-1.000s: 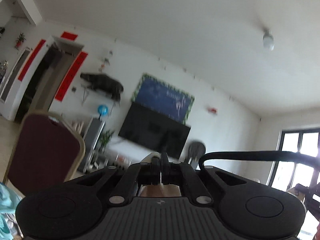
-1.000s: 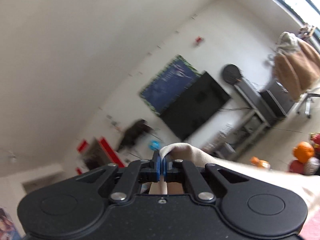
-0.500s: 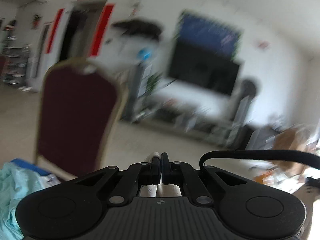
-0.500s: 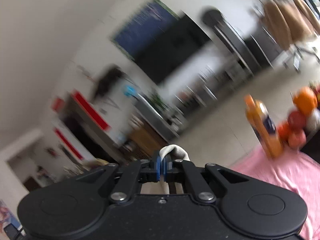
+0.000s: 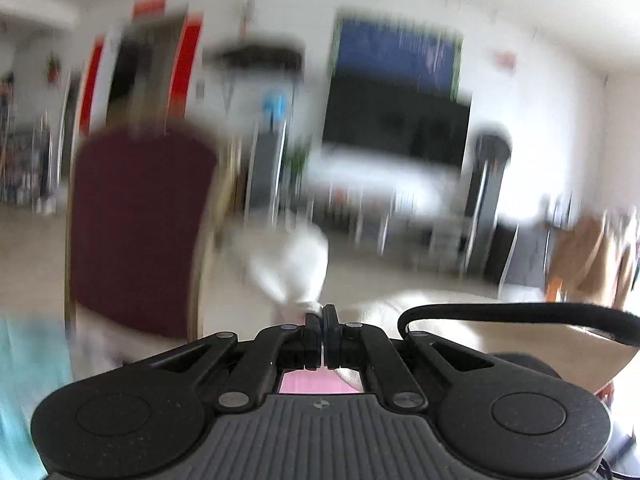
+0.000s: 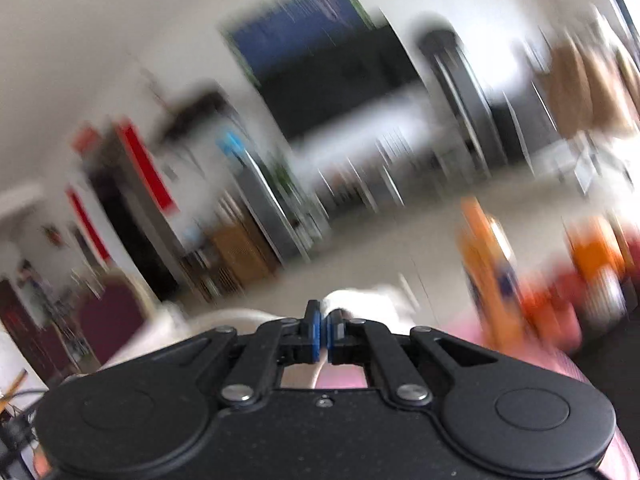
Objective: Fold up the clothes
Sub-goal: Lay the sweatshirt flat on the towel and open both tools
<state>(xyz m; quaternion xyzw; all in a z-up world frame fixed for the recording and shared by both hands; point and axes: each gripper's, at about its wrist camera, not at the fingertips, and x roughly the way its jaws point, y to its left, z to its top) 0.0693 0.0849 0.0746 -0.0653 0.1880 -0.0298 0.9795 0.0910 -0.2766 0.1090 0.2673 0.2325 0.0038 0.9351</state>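
Cream cloth, the garment [image 5: 296, 264], is pinched between the closed fingers of the left gripper [image 5: 321, 322]. In the left wrist view a bunched tuft of it stands up just beyond the fingertips, and a wider cream panel spreads low to the right, passing under a black cable [image 5: 520, 312]. A strip of pink surface [image 5: 308, 384] shows through the gap in the gripper frame. A maroon chair [image 5: 140, 224] stands to the left, with pale turquoise fabric [image 5: 28, 380] at the lower left edge. A dark television [image 5: 396, 128] hangs on the far wall. The whole background is heavily blurred.

In the right wrist view the right gripper [image 6: 321, 334] is likewise clamped, its blue pads [image 6: 316, 334] pressed on a fold of the same cream garment [image 6: 360, 300], which rises just ahead of the tips and trails off to the left. Pink surface [image 6: 560, 364] lies to the lower right. An orange bottle [image 6: 488, 264] stands on it, near blurred orange and red items [image 6: 592, 268] whose nature cannot be told. The television [image 6: 340, 80] appears tilted on the wall.
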